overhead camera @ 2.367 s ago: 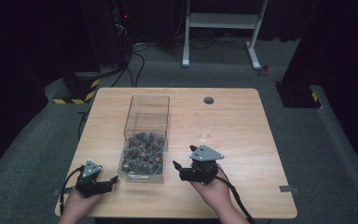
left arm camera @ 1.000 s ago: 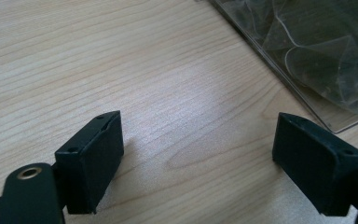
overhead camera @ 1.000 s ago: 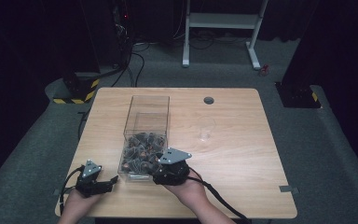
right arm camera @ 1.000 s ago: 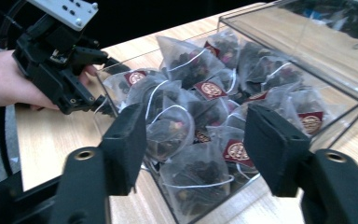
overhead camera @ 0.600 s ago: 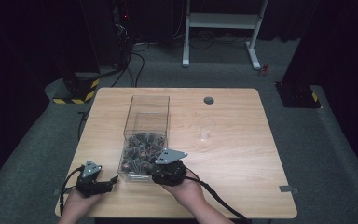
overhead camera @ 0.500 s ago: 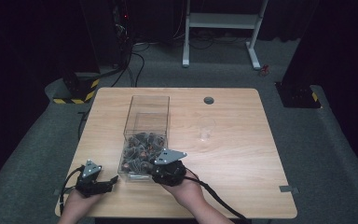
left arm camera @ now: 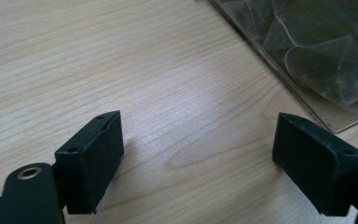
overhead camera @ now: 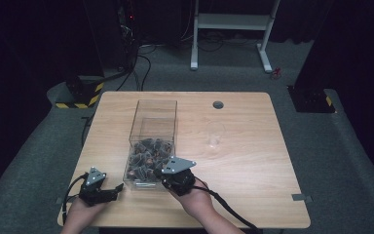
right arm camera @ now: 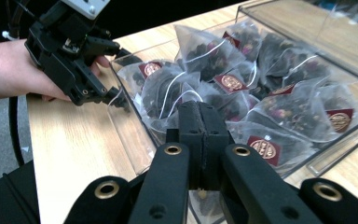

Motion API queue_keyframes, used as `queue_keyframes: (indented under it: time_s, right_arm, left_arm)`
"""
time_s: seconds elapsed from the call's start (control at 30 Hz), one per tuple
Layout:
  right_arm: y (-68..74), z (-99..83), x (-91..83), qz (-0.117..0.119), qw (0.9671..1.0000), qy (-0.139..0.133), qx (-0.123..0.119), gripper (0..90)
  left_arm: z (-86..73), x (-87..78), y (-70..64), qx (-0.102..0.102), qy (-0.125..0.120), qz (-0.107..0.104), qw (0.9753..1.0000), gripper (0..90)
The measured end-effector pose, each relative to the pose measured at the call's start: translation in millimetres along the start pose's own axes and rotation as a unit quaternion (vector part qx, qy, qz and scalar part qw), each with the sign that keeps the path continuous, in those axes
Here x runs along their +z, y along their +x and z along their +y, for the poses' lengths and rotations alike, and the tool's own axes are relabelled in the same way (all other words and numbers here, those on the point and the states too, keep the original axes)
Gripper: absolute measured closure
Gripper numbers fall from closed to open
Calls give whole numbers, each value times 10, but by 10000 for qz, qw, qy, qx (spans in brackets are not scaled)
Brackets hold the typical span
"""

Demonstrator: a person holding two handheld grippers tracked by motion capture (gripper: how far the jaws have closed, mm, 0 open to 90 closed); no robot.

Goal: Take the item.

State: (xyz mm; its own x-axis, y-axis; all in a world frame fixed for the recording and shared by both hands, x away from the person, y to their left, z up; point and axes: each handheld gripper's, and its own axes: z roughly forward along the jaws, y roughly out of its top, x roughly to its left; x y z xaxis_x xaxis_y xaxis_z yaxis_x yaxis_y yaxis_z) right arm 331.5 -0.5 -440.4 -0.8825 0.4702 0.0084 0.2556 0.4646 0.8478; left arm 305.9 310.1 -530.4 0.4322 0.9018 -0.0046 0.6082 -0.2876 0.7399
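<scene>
A heap of translucent pyramid tea bags with dark red tags (right arm camera: 242,88) is held in the near end of a clear, open-topped rectangular plastic box (overhead camera: 152,141) on the light wooden table (overhead camera: 253,161). The right gripper (right arm camera: 200,126) is poised over the box's near rim above the bags, its jaws pressed together; whether anything is pinched between them cannot be told. The left gripper (left arm camera: 200,158) is rested on the table just beside the box's near left corner, jaws spread wide with bare wood between them.
</scene>
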Motion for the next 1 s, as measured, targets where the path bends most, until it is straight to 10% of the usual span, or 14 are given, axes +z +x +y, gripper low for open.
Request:
queue_keyframes:
  time_s: [1.0]
  right_arm:
    - [-63,101,-279,-182,9987,-475,16,900]
  left_arm:
    - [0,0,0,3,2,0,10000,168]
